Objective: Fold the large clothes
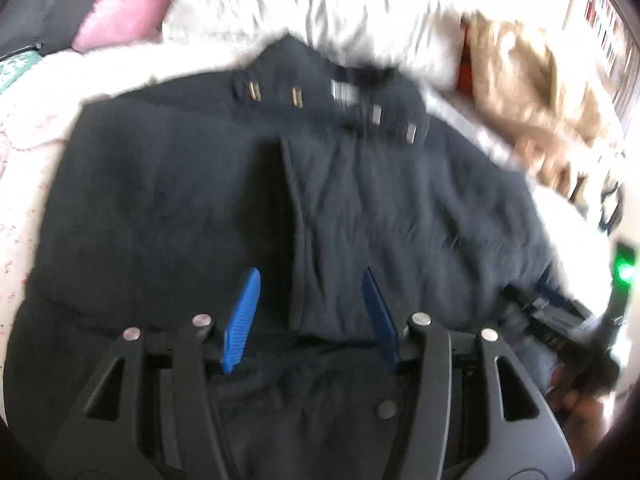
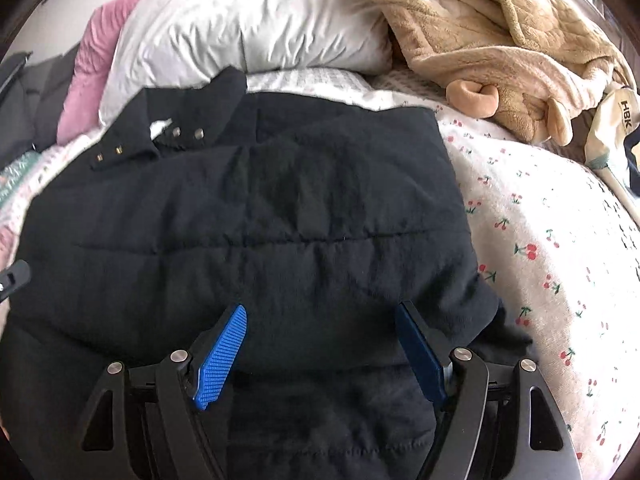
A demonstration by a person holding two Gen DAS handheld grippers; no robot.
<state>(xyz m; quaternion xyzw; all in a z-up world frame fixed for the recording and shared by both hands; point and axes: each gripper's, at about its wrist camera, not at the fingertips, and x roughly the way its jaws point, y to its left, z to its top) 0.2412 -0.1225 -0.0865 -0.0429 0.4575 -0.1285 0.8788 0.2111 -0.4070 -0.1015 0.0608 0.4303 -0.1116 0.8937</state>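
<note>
Black quilted jacket (image 2: 248,216) lies spread on the cherry-print bed sheet (image 2: 552,264), collar with snap buttons (image 2: 176,133) toward the upper left of the frame. Left hand-held gripper (image 1: 310,316) and right hand-held gripper (image 2: 320,352) both hover spread, holding nothing, over the near hem. Long axis runs away from both; neither appears nearer.

Cherry-print bed (image 2: 540,240) under black jacket (image 2: 248,220)
</note>
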